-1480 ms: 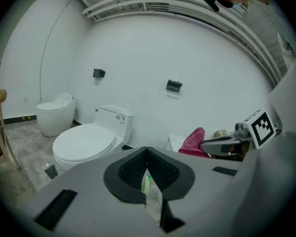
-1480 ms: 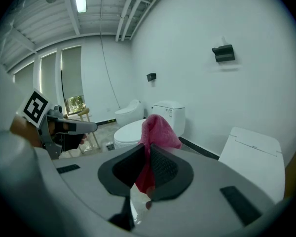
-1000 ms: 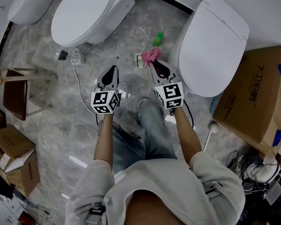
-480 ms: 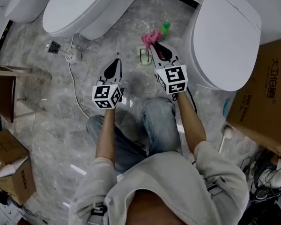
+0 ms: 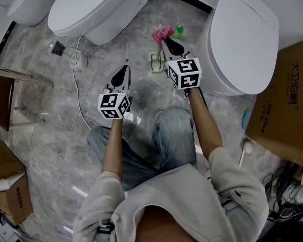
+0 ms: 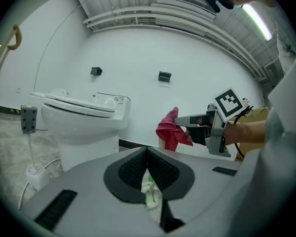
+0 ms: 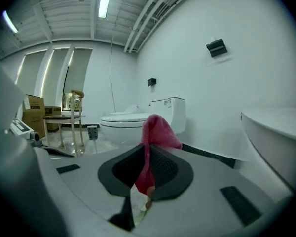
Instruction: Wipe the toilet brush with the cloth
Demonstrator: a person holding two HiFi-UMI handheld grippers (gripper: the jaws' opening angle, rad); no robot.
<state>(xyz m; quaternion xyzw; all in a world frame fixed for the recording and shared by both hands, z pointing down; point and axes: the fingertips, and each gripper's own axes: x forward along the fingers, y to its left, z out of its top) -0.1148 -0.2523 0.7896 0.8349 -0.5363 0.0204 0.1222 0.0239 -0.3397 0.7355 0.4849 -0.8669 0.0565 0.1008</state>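
Cardboard box (image 5: 285,105): dark Chinese characters, not surely legible. Smaller box (image 5: 9,198): print too small.

The floor (image 5: 50,125) is grey marble, with white toilets (image 5: 91,9), a wooden chair (image 5: 10,102) and cardboard boxes (image 5: 285,105).

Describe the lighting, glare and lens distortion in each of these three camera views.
Head view: soft, even light, white glare streaks on the glossy grey marble floor. Left gripper view: heavy fisheye bowing straight lines, black corners, the long ceiling tube light blown out. Right gripper view: same fisheye; the crumpled pink cloth is sharp, the right claw soft near the lens.
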